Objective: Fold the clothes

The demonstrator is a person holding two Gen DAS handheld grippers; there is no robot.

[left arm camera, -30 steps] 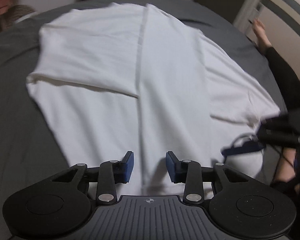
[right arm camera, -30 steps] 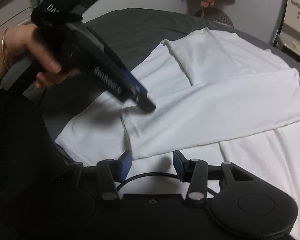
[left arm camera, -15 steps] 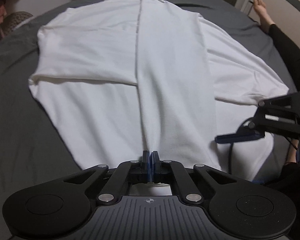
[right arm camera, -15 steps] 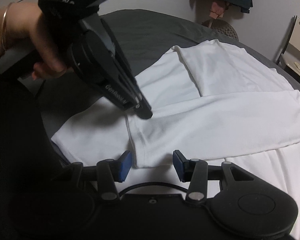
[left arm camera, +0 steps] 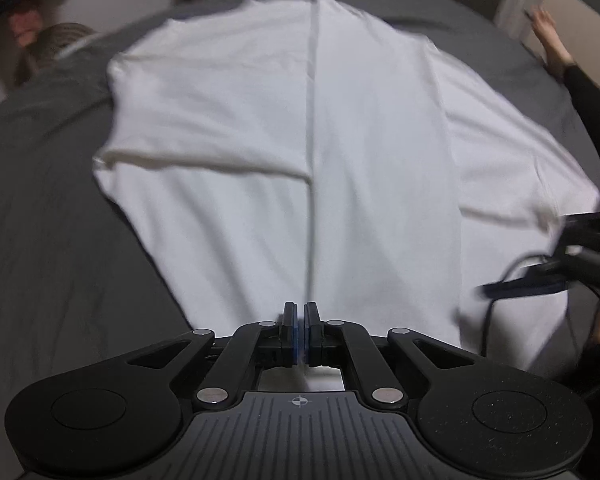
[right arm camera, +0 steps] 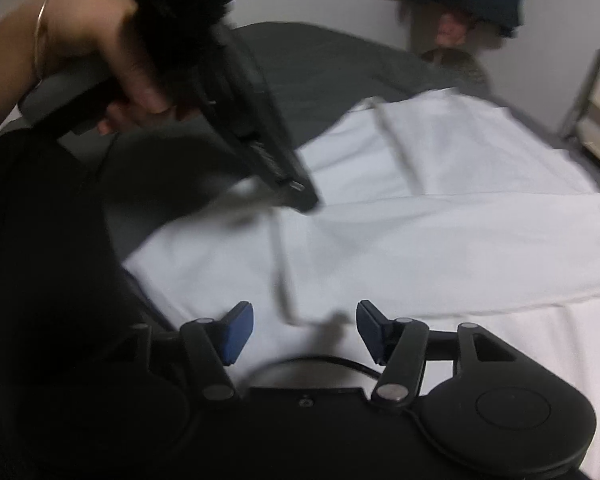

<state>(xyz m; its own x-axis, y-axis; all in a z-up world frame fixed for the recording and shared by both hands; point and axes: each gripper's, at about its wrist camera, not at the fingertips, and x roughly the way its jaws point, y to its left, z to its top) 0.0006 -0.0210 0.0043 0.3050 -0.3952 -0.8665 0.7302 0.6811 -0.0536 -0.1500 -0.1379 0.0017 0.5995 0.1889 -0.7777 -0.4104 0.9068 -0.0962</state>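
L jaws pinched on shirt (left arm camera: 380, 152) hem

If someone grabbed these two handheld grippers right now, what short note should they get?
Left gripper: shut on the near edge of the white garment, at its long folded panel.
Right gripper: jaws apart, just opened wider, over the panel's near corner, gripping nothing.
Garment: spread on the grey bed, one sleeve and one side already folded in.
Left to do: the other side, then fold it up.

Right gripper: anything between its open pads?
Between the right gripper pads, only the white garment's folded corner edge lies, untouched, with jaws just opened wider; right wrist view.
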